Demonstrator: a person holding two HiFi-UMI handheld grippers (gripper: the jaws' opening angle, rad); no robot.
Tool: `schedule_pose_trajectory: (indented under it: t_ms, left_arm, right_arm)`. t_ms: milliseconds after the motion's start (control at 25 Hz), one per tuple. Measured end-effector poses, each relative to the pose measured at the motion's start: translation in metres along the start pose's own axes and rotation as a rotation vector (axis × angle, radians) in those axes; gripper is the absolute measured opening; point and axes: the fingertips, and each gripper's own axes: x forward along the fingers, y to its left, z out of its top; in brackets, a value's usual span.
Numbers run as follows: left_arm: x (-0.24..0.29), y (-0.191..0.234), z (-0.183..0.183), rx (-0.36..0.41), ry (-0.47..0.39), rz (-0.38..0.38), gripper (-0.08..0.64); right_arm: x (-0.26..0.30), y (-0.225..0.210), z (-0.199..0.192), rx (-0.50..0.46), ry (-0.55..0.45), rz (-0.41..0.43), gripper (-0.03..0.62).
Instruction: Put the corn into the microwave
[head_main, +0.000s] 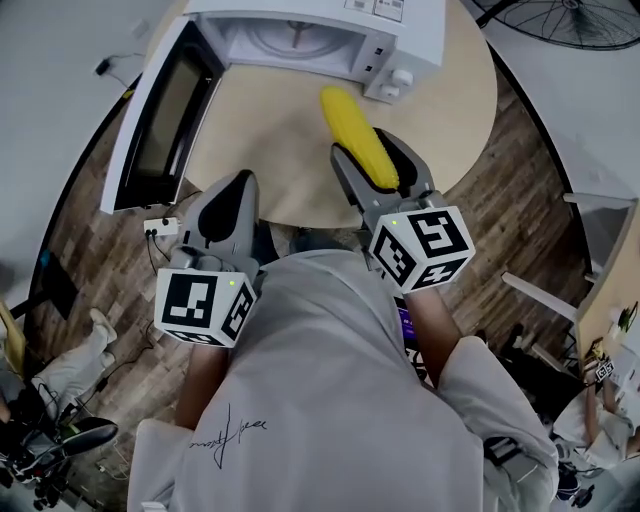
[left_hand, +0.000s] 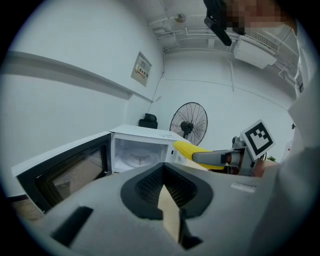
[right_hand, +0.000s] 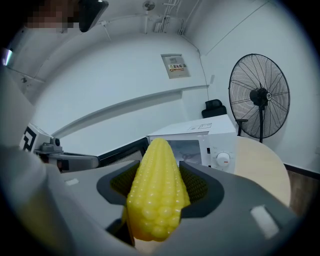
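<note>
Fingers of the right gripper (head_main: 362, 145) clamp the corn (head_main: 352, 125) lengthwise, so its tip leads toward the microwave (head_main: 330, 35) at 12, whose door (head_main: 160, 115) is open at 10. The left gripper (head_main: 240, 182), fingers together and empty, hangs clear at 8.

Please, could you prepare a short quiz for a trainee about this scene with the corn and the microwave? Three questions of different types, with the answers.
1. True or false: the door of the microwave stands open.
2. Which gripper holds the corn? A) left gripper B) right gripper C) neither
3. Fill in: the microwave stands on a round ____.

Key: 1 true; 2 B; 3 table.
</note>
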Motion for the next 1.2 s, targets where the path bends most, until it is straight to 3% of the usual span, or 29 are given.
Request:
schedule_pose_trajectory:
  t_ms: [200, 560, 760, 1200]
  left_arm:
    - [0.008, 0.005, -0.002, -0.003, 0.007, -0.029, -0.008]
    - [0.019, 0.025, 0.002, -0.026, 0.019, -0.051, -0.009]
    - [0.021, 0.036, -0.001, -0.089, 0.022, -0.059, -0.008]
    - [0.019, 0.043, -0.002, -0.04, 0.042, -0.037, -0.008]
  right_arm:
    - [0.008, -0.01, 0.004, -0.035, 0.013, -0.015, 0.261]
    - [0.031, -0.019, 0.007, -0.015, 0.028, -0.05, 0.261]
    - [0.042, -0.017, 0.004, 0.001, 0.039, -0.056, 0.261]
    - [0.067, -0.025, -0.013, 0.019, 0.072, -0.065, 0.261]
